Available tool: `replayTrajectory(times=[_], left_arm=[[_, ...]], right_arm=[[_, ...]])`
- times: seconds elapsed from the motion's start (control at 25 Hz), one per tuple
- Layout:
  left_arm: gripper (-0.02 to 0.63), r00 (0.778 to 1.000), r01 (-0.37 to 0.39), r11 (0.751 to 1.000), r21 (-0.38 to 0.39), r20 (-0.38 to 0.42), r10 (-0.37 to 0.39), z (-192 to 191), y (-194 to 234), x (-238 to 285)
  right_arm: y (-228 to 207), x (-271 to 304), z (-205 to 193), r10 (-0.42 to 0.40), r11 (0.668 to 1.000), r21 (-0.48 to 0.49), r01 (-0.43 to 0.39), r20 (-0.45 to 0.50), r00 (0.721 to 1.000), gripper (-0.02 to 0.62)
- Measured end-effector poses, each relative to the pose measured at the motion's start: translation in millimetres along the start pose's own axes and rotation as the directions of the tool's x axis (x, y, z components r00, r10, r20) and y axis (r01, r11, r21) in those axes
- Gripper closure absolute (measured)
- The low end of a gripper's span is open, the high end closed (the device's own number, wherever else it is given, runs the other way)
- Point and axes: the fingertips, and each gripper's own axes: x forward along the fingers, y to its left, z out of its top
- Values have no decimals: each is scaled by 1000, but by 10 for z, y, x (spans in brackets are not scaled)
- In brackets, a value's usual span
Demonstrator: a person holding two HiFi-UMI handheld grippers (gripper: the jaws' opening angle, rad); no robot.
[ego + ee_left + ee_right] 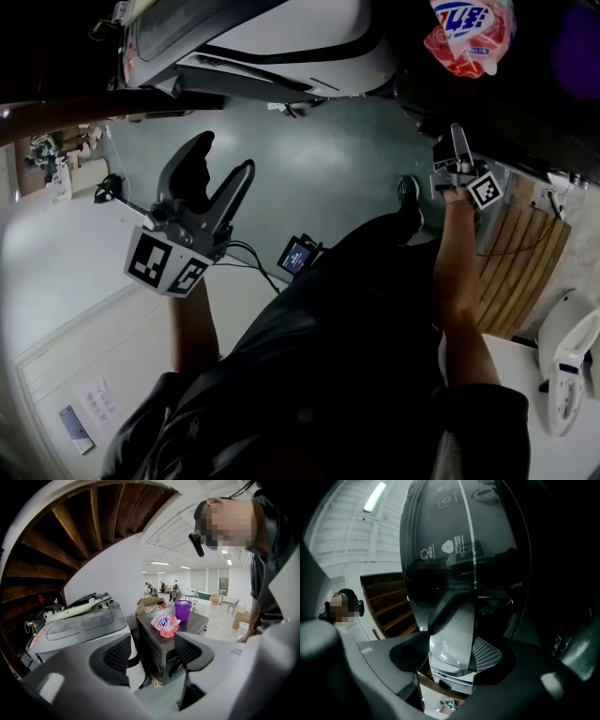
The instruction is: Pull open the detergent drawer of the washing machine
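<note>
A white top-loading washing machine (281, 42) (79, 625) stands at the top of the head view. Beside it is a dark machine (166, 641) with a red detergent pouch (469, 33) (165, 624) and a purple cup (183, 610) on its lid. My left gripper (225, 155) (152, 654) hangs open over the green floor, empty and well short of both machines. My right gripper (457, 150) (450, 656) is open, tilted upward close to a glossy dark panel (450, 550) with printed icons; nothing sits between its pads. No detergent drawer can be made out.
A small device with a lit screen (298, 255) and cables lie on the floor by the person's legs. A slatted wooden board (520, 272) and a white appliance (567, 361) are at right. A white tabletop (56, 281) is at left, a wooden staircase (70, 541) overhead.
</note>
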Motion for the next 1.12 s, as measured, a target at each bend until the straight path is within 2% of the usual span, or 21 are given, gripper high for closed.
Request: replayTrajectory(times=[0.12, 0.44, 0.68, 1.04, 1.12], left_arm=[[267, 1000, 5, 1000, -4, -12, -5, -54, -13, -8], [267, 999, -6, 999, -42, -38, 5, -215, 45, -53], [267, 999, 16, 998, -53, -40, -18, -198, 24, 46], [266, 999, 28, 998, -56, -40, -30, -194, -69, 128], [267, 999, 27, 998, -61, -36, -30, -173, -78, 135]], right_arm=[[1, -9, 2, 3, 1000, -9, -3, 40, 999, 331], [1, -46, -25, 4, 1000, 4, -4, 11, 1000, 334], [165, -372, -201, 27, 999, 32, -27, -6, 1000, 351], [369, -867, -495, -6, 996, 85, 13, -81, 997, 351], [394, -999, -504, -17, 995, 99, 24, -74, 997, 382]])
